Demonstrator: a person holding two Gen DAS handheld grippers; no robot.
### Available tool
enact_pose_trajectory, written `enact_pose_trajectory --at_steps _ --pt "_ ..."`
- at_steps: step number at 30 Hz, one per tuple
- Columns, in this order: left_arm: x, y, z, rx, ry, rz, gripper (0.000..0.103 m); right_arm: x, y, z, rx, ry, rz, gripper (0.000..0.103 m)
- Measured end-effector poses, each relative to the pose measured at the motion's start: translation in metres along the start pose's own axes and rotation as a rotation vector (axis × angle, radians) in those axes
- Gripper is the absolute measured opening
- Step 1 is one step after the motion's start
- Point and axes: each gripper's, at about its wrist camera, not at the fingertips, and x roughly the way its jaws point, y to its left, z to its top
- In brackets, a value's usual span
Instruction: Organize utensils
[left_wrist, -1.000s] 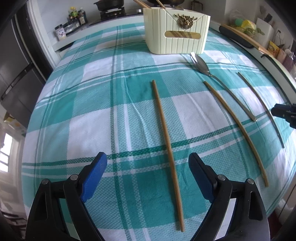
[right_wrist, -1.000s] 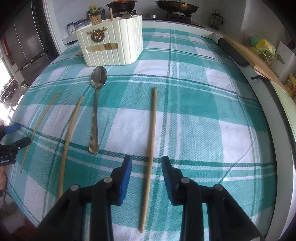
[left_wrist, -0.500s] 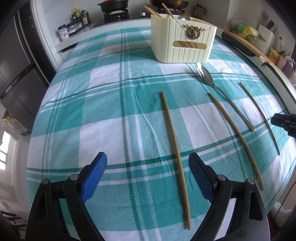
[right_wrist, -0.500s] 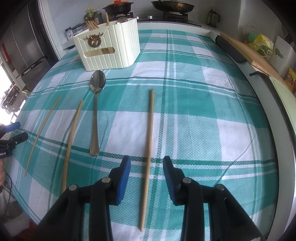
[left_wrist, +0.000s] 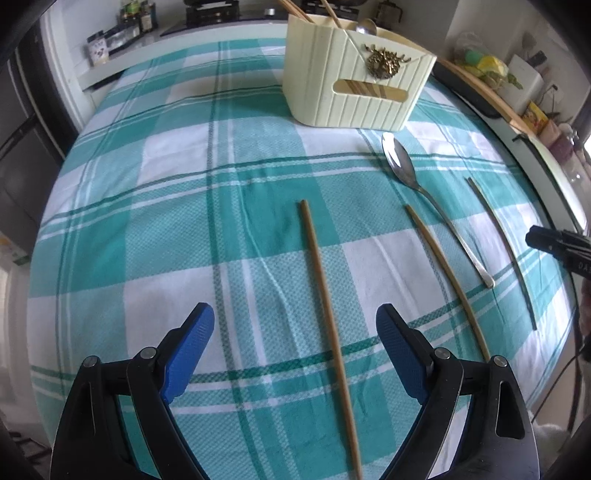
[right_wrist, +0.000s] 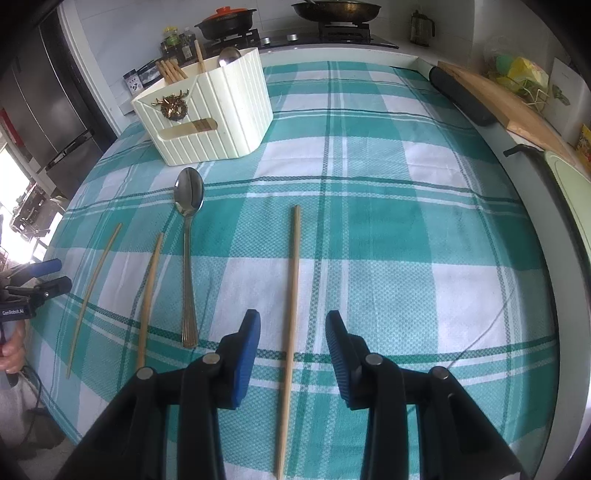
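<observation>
Several utensils lie on the teal checked cloth (left_wrist: 177, 236). A cream holder (left_wrist: 354, 85) with chopsticks and a spoon in it stands at the far side. My left gripper (left_wrist: 295, 325) is open wide above a wooden chopstick (left_wrist: 325, 314) that runs between its fingers, untouched. To the right lie another chopstick (left_wrist: 447, 280), a metal spoon (left_wrist: 432, 199) and a dark chopstick (left_wrist: 502, 251). My right gripper (right_wrist: 291, 325) stands open over its own chopstick (right_wrist: 291, 288), pads apart from it. The spoon (right_wrist: 188, 240) and the holder (right_wrist: 207, 110) lie to its left.
A stove with pans (right_wrist: 336, 11) and spice jars (left_wrist: 136, 26) line the far counter. A wooden board (right_wrist: 506, 99) and a dark roll (right_wrist: 461, 96) lie along the right edge. A person's hand (right_wrist: 11, 354) holds the left gripper (right_wrist: 40, 280) at the cloth's left edge.
Both grippers have shifted a little over the cloth, so the holder and utensils sit lower in each view. No utensil has moved, and neither gripper has taken hold of anything.
</observation>
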Motion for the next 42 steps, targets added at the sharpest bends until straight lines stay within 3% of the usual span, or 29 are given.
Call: enact_pose_trajectory --at_steps 6,10,12,15,16,17,18,19,22,25,34,42 --pt "0.031 -0.007 0.023 0.056 0.042 0.103 0.088 0.031 -0.002 0.024 -0.025 0.062 -0.013 0.037" --pt "0.047 -0.007 0.030 0.081 0.074 0.128 0.087 0.056 0.004 0.040 -0.054 0.084 -0.037 0.037" --pt "0.049 -0.008 0.036 0.082 0.080 0.112 0.085 0.063 0.007 0.050 -0.066 0.050 -0.050 0.038" --pt "0.051 -0.008 0.042 0.062 0.092 0.074 0.069 0.073 0.011 0.065 -0.070 0.033 -0.062 0.037" --pt "0.050 -0.009 0.044 0.062 0.088 0.077 0.058 0.074 0.011 0.068 -0.066 0.033 -0.073 0.025" --pt "0.049 -0.012 0.044 0.069 0.082 0.075 0.040 0.075 0.011 0.071 -0.066 0.037 -0.082 0.006" --pt "0.048 -0.015 0.045 0.080 0.078 0.067 0.028 0.075 0.010 0.073 -0.057 0.040 -0.072 0.006" --pt "0.047 -0.018 0.045 0.092 0.074 0.068 0.006 0.074 0.010 0.073 -0.051 0.036 -0.065 0.005" --pt "0.041 -0.018 0.046 0.079 0.052 0.069 0.004 0.057 0.008 0.071 -0.048 -0.014 -0.043 0.005" --pt "0.014 -0.011 0.046 0.032 -0.018 0.038 0.004 0.015 0.011 0.069 -0.053 -0.119 -0.019 0.005" --pt "-0.126 0.002 0.041 -0.015 -0.337 -0.056 0.004 -0.132 0.032 0.045 -0.113 -0.461 0.068 0.006" --pt "-0.184 0.005 0.041 -0.055 -0.507 -0.101 0.003 -0.178 0.059 0.048 -0.135 -0.645 0.094 0.006"
